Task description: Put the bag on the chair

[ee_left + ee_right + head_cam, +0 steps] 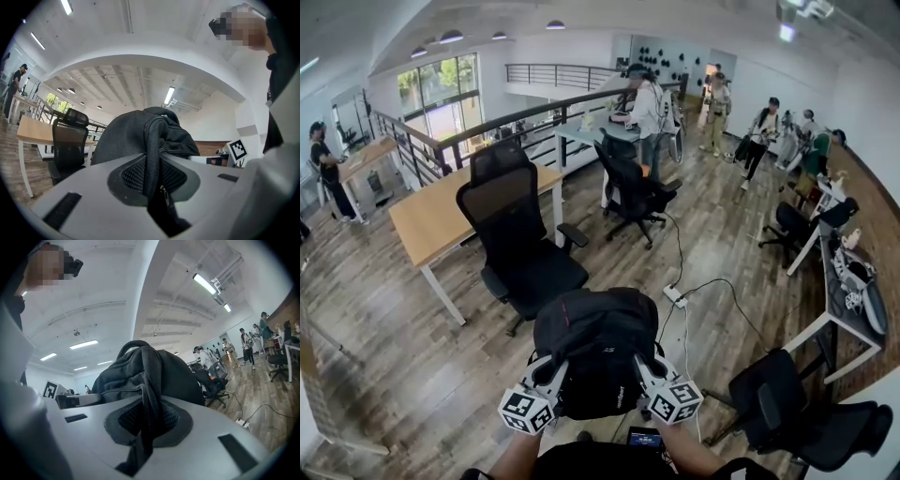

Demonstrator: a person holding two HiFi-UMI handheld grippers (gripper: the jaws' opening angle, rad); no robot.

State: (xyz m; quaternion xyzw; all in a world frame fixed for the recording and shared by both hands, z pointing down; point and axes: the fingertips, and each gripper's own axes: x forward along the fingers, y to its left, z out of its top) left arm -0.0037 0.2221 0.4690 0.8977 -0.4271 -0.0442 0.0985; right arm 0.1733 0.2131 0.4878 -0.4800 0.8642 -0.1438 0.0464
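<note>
Holding black backpack (598, 352) up between both tongs. Left gripper (152, 176) pinches a fold of mesh fabric on the bag's left side, with the jaws slightly apart around it. Right gripper (143, 420) is squeezed nearly together on a fold on the bag's right side. Bag sits directly ahead of both jaw pairs, bridging them. Black office chair (520, 239) stands ahead of the grippers, offset left, apart from the bag, backed against a wooden desk (441, 211). Power strip (675, 296) lies on the floor ahead of the right gripper.
</note>
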